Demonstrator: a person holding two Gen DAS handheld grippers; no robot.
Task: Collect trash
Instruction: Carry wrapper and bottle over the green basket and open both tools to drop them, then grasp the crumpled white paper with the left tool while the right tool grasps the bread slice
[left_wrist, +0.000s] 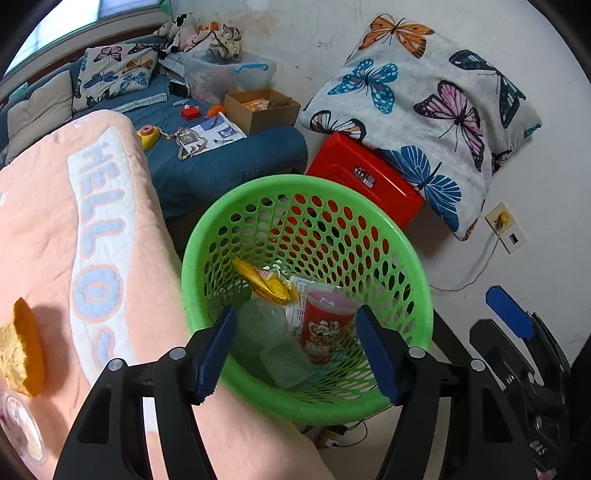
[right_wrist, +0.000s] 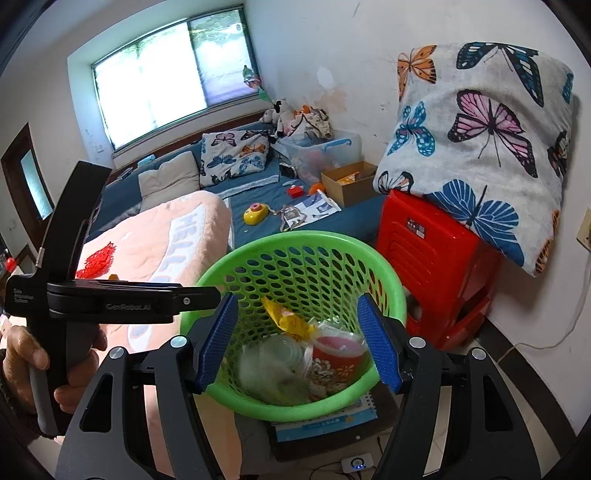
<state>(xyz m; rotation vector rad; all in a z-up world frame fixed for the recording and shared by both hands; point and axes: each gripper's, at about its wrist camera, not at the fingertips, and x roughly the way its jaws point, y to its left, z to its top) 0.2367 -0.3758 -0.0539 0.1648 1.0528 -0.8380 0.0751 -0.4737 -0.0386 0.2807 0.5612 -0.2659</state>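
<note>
Left wrist view: both grippers, left gripper (left_wrist: 297, 350) and right gripper (right_wrist: 297, 341), are held with jaws open and empty above the green basket (left_wrist: 424, 306), where a red cup (left_wrist: 325, 332) and yellow wrapper (left_wrist: 264, 282) are already deposited; the orange item (left_wrist: 22, 347) on the pink blanket (left_wrist: 44, 229) is judged the next pickup.

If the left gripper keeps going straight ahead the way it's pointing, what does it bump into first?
Probably the trash inside the green basket: the open left gripper points down into it, toward the red cup and clear plastic cup. Depth is hard to judge.
</note>
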